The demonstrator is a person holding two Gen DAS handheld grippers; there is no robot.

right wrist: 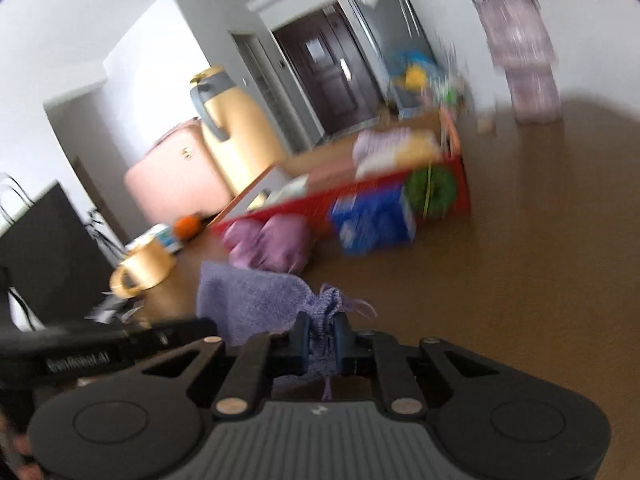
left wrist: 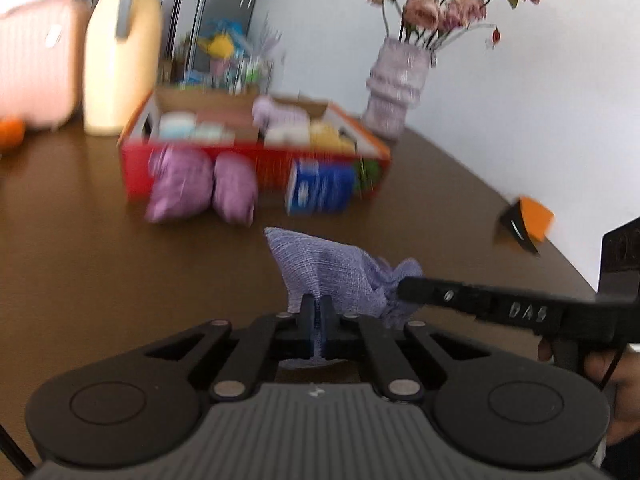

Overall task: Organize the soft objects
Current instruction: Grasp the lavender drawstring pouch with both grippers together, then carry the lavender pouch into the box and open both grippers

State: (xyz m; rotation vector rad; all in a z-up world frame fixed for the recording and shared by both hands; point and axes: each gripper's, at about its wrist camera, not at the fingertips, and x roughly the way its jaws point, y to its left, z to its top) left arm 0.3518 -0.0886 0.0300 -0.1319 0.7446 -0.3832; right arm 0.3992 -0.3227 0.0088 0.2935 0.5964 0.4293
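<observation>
Lavender pouch (left wrist: 320,268) edges pinched by 2 grippers (left wrist: 318,308) (right wrist: 322,334).

A round brown table (left wrist: 100,264) stood against a plain white wall (left wrist: 520,128), lit by soft even daylight. Behind it were a dark double door (right wrist: 332,76), a pale grey door frame (right wrist: 256,80) and a white ceiling (right wrist: 120,8). At the table's far edge stood a pale lilac vase (left wrist: 394,88) of dried pink roses (left wrist: 452,4), a cream thermos jug (left wrist: 120,64) and a pink case (left wrist: 36,68).
</observation>
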